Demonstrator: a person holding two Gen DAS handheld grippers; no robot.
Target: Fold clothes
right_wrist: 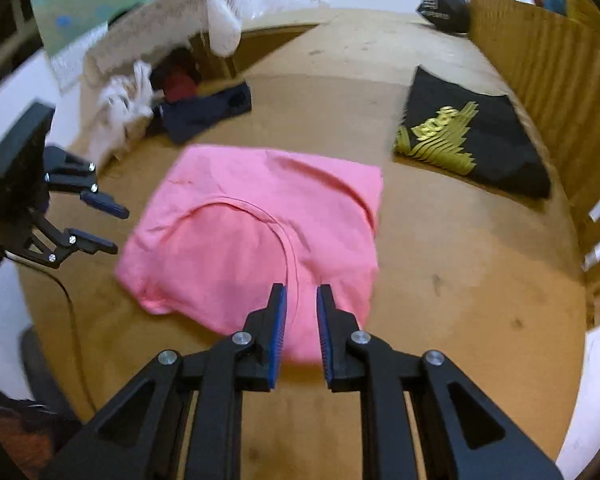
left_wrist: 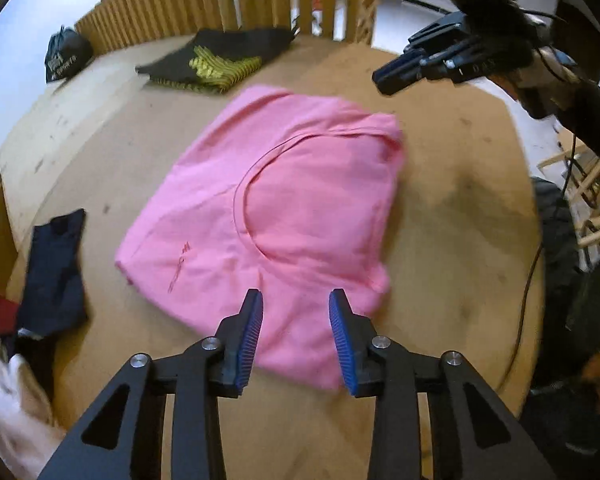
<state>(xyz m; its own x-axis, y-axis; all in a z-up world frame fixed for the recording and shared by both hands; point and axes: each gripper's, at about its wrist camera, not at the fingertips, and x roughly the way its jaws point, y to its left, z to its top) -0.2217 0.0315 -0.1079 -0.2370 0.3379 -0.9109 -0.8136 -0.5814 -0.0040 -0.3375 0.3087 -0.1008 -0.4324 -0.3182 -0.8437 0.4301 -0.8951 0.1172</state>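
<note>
We've got both hand-held grippers, left (left_wrist: pixel 296 300) and right (right_wrist: pixel 302 294), released and empty above the near edge of the pink shirt (left_wrist: pixel 284 200), folded on the counter (left_wrist: pixel 460 240). Soft, light, floppy; pinch a doubled edge.

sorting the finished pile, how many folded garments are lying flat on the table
2: the pink shirt in the middle below both grippers, and the black shirt with yellow print by the slatted wooden panel. The heap at the edge looks unfolded.
</note>
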